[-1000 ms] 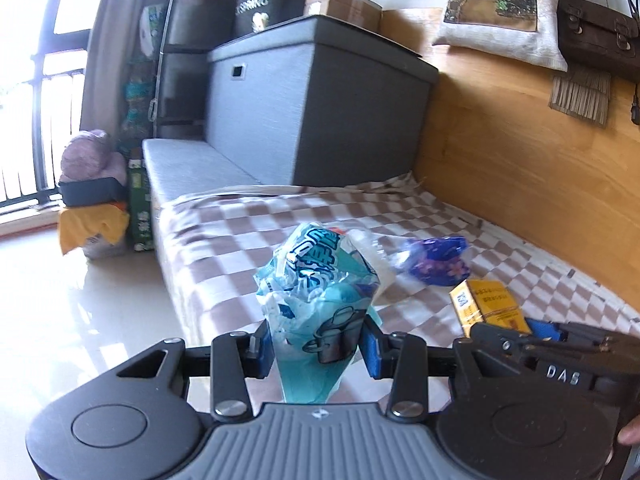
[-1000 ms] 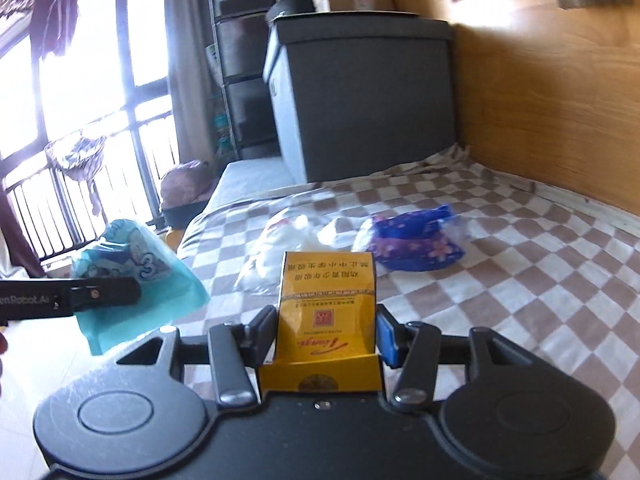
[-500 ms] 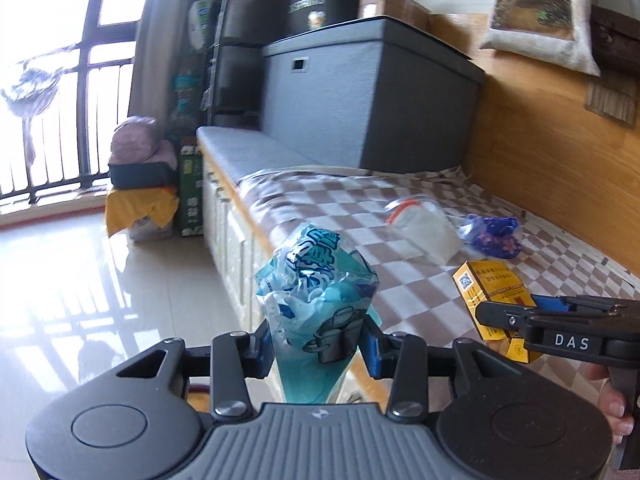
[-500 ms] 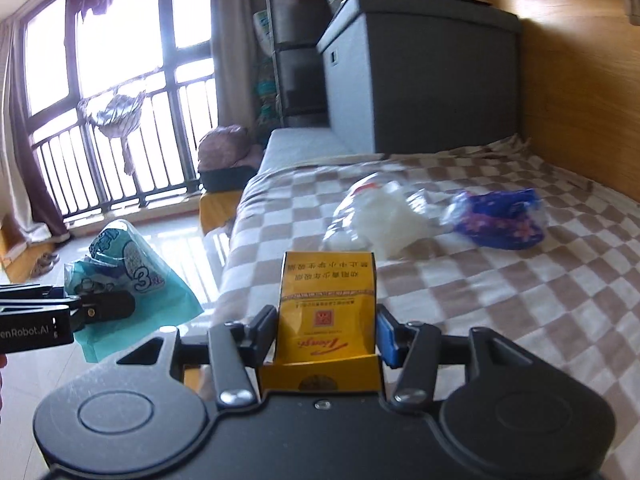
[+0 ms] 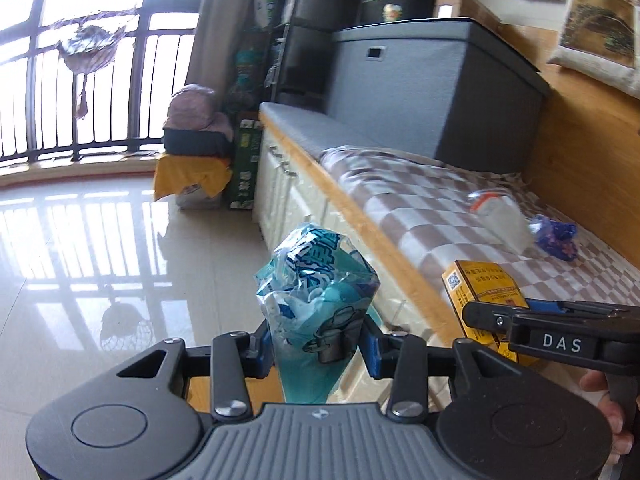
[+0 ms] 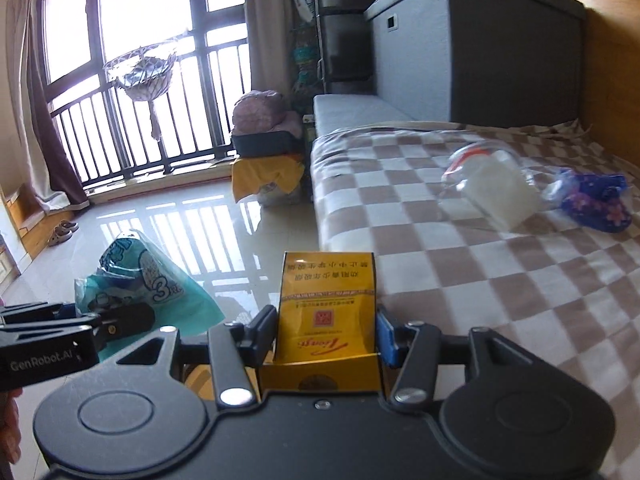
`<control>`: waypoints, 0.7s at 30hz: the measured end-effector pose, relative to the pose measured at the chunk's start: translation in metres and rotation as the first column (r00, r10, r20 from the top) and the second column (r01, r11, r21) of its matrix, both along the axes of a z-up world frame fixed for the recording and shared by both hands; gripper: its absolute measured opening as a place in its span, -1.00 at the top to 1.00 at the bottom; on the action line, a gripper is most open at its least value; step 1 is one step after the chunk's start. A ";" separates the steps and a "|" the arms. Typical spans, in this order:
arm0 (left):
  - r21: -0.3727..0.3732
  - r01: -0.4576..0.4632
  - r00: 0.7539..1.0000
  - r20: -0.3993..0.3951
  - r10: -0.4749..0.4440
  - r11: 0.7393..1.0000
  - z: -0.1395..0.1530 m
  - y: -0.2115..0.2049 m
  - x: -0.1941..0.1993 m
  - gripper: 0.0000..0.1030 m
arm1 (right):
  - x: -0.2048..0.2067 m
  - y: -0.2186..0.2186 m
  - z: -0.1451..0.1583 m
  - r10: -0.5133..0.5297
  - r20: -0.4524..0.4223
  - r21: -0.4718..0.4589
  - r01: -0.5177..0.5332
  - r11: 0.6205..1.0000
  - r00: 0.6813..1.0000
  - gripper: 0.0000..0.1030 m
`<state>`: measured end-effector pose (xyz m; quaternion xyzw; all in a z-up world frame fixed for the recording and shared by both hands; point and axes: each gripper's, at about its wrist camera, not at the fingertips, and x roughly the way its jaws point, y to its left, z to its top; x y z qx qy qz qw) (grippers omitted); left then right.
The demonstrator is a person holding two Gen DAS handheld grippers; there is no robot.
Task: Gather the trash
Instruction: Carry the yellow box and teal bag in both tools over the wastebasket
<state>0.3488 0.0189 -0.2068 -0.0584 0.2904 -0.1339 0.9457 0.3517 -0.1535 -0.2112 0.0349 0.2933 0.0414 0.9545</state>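
My left gripper (image 5: 318,346) is shut on a crumpled blue plastic wrapper (image 5: 316,304) and holds it over the floor beside the bed; the wrapper also shows in the right wrist view (image 6: 148,276). My right gripper (image 6: 326,334) is shut on a yellow cigarette box (image 6: 328,304), held at the bed's edge; the box also shows in the left wrist view (image 5: 480,288). A clear plastic bag with white contents (image 6: 496,184) and a dark blue flowered wrapper (image 6: 596,200) lie on the checkered bed cover (image 6: 440,248).
A glossy tiled floor (image 5: 100,248) lies left of the bed. A bundle on a yellow cloth (image 6: 268,148) stands by the bed's far corner. A grey storage box (image 5: 432,92) sits at the bed's far end. A balcony railing (image 6: 140,128) is behind.
Both grippers have drawn back from the bed and swung left, towards the floor, each still holding its item. The bed's wooden side edge now shows.
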 end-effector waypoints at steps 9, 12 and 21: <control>-0.049 -0.129 0.987 -0.106 0.124 0.990 -0.041 0.056 0.011 0.16 | 0.029 0.069 -0.021 0.087 -0.091 -0.066 -0.094 0.993 0.992 -0.02; -0.043 -0.148 0.980 -0.140 0.141 0.988 -0.053 0.069 0.016 0.16 | 0.040 0.087 -0.031 0.072 -0.132 -0.041 -0.078 0.996 0.989 -0.02; -0.005 -0.156 0.970 -0.190 0.152 0.988 -0.081 0.087 0.032 0.16 | 0.061 0.124 -0.081 0.044 -0.274 0.043 -0.033 0.999 0.961 -0.02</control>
